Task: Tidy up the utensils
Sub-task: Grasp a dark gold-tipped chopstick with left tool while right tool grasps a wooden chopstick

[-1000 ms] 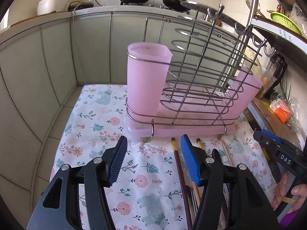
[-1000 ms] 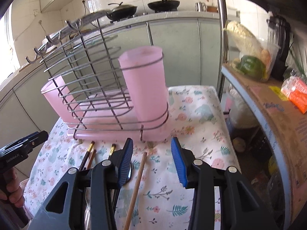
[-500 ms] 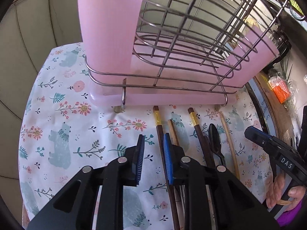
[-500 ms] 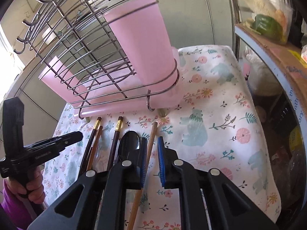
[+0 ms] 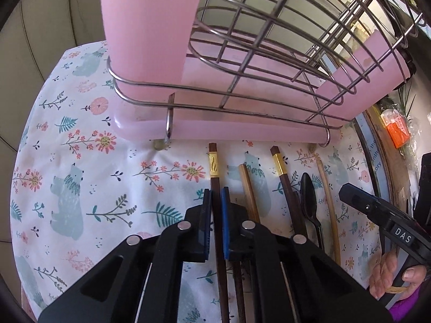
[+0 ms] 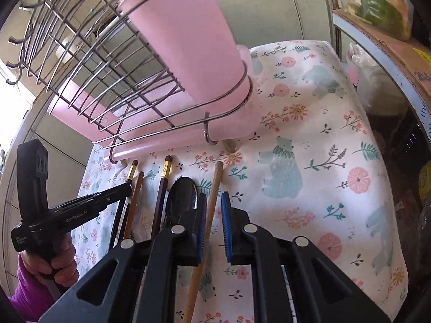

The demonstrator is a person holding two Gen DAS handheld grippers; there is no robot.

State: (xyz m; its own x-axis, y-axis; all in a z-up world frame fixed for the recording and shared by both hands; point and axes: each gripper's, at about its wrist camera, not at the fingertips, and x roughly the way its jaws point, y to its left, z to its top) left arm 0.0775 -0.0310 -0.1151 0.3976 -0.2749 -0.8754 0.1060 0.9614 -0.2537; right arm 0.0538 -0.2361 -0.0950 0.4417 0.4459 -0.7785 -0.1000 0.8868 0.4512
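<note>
Several chopsticks and a black spoon (image 5: 308, 196) lie side by side on the floral cloth in front of a wire rack (image 5: 242, 53) with pink cups (image 5: 150, 27). My left gripper (image 5: 216, 207) is shut on a dark gold-banded chopstick (image 5: 214, 167), the leftmost one. My right gripper (image 6: 214, 210) is nearly closed around a light wooden chopstick (image 6: 215, 183), the rightmost one; a small gap shows on its right side. The black spoon (image 6: 181, 196) lies just left of it. A second gold-banded chopstick (image 5: 282, 177) and a light one (image 5: 247, 185) lie between.
The pink cup (image 6: 188, 40) stands at the rack's right end, the rack's drip tray (image 5: 242, 132) just beyond the chopstick ends. A shelf with an orange packet (image 5: 398, 132) borders the right. The floral cloth (image 6: 309, 148) extends right of the utensils.
Both grippers have dropped to the cloth and closed: the left onto the leftmost dark chopstick, the right around the light wooden chopstick.
</note>
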